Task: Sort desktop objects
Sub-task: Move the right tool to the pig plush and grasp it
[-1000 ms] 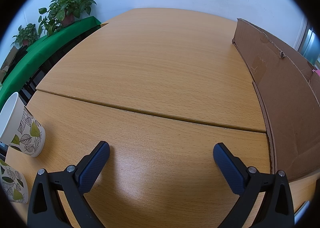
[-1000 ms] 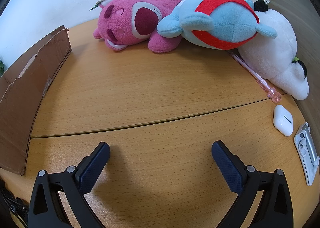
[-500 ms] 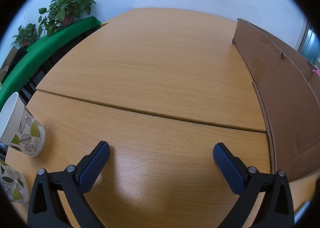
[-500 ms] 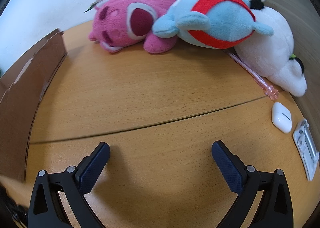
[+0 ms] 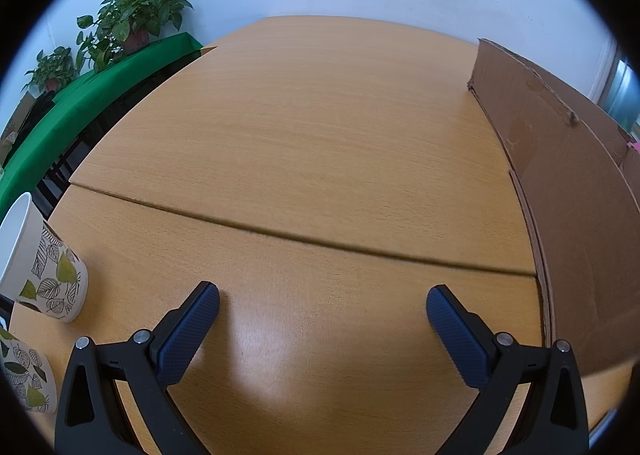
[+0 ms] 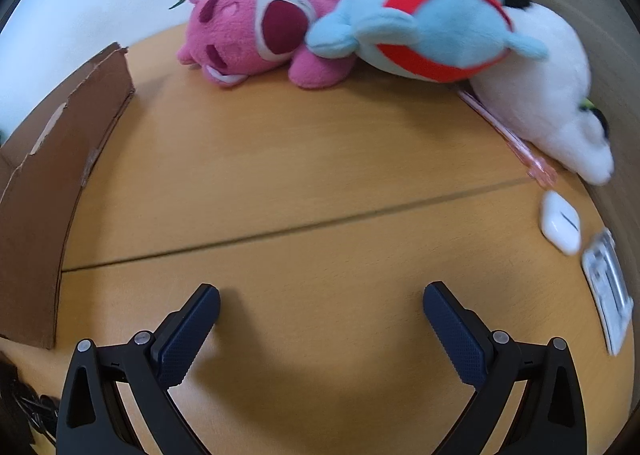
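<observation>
Glossy wood-grain table (image 5: pixel 304 143), rough matt cardboard box (image 5: pixel 568 191), fuzzy cloth pink plush (image 6: pixel 256 39).

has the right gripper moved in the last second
Yes. The right gripper has advanced toward the plush toys: the pink plush looks larger and nearer, and the cardboard box has slid toward the left edge of the view.

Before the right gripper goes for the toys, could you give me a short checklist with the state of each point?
1. Right gripper open and empty: ok.
2. Left gripper open and empty: ok.
3. Table between right gripper and pink plush free of things: ok.
4. Blue plush lies partly over the pink plush and the white plush: not ok for a clean single pick.
5. Cardboard box has room inside: cannot tell.
6. Paper cups stand clear of left gripper: ok.
</observation>
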`<state>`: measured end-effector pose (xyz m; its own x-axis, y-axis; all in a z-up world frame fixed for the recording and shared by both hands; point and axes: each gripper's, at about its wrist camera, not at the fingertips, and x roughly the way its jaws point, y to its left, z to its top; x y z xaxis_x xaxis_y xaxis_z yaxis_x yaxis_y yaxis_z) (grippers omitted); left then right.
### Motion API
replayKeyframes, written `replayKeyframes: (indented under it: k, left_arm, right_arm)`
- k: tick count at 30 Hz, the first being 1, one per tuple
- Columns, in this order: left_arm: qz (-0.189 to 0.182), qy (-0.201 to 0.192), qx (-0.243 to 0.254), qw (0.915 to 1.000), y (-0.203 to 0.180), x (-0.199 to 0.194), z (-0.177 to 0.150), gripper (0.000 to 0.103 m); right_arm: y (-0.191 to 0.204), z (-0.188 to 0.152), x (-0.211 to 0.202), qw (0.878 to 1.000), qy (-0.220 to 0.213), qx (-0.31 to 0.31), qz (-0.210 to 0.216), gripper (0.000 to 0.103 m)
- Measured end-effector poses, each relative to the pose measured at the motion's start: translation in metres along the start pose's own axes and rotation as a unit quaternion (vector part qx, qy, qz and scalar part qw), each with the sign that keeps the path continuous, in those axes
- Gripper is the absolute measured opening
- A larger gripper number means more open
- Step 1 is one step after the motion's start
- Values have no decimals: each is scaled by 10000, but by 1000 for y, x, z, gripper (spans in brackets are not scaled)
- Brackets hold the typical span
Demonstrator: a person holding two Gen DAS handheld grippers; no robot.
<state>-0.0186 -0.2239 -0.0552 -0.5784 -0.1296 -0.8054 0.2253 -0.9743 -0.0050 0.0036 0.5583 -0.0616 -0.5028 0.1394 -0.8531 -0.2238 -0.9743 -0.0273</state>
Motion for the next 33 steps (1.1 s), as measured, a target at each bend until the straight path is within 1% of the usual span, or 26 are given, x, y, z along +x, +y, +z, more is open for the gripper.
replayKeyframes:
  k: [2,3,4,5,6,8,10,11,12,13,15,18,20,22,24,25,27,28,29,31,33]
  left_arm:
    - [16,4,-2,10000,0,-2,-2,103]
    - [67,42,-23,10000,1,-6,-5,102]
    - [180,17,-24,9998,0,-13,-9,101]
    - [263,-97,9,9996,-1,-23,-12,101]
    - [306,-335,99,9989,-5,-41,-16,101]
    - [246,-691,269,9969,-14,-76,-22,101]
    - [77,-853,374,9956,-22,-113,-28,101]
    - [-71,-909,395,9950,-26,-130,-32,101]
    - [-296,-965,430,9940,-31,-149,-38,101]
    - [-490,-967,492,9929,-36,-161,-44,102]
    - [-850,-857,660,9905,-49,-183,-59,102]
    - [-1261,-587,815,9869,-64,-199,-85,102]
    - [-1497,-382,844,9844,-71,-203,-103,102]
    - [-1657,-169,798,9828,-77,-199,-120,102]
    - [-1873,73,653,9801,-77,-192,-133,102]
    - [-2019,123,531,9779,-75,-190,-137,102]
    - [-2457,264,195,9688,-68,-184,-143,102]
    - [-2595,328,83,9651,-65,-181,-147,102]
    - [-2699,372,35,9622,-64,-180,-149,102]
    - [-2883,394,-32,9567,-63,-178,-156,102]
    - [-3059,456,-52,9509,-64,-175,-159,102]
  right_arm:
    - [15,-15,-28,9978,-438,-479,-90,103]
    - [22,-23,-46,9950,-703,-707,-71,103]
    - [30,-31,-67,9912,-950,-924,43,103]
    - [37,-37,-85,9875,-1131,-1088,161,103]
    - [43,-42,-103,9836,-1307,-1214,253,103]
    - [56,-52,-143,9741,-1714,-1407,441,103]
    - [70,-62,-181,9625,-2182,-1524,524,103]
    - [78,-65,-195,9563,-2395,-1590,533,103]
    - [88,-68,-208,9495,-2589,-1678,574,103]
    - [96,-71,-223,9432,-2725,-1779,670,103]
    - [112,-78,-243,9335,-2799,-1994,1026,103]
    - [136,-88,-256,9240,-2578,-2322,1607,103]
    - [154,-99,-254,9188,-2205,-2459,2164,103]
    - [177,-115,-248,9102,-1828,-2607,2647,103]
    - [211,-133,-237,9028,-1436,-2878,2855,103]
    - [230,-144,-229,8957,-1239,-3073,2964,103]
    - [264,-167,-220,8806,-987,-3426,3121,103]
    - [281,-179,-215,8716,-880,-3627,3179,103]
    - [293,-188,-212,8660,-803,-3756,3202,103]
    - [314,-199,-202,8597,-623,-3901,3236,103]
    - [329,-207,-195,8526,-433,-3935,3411,103]
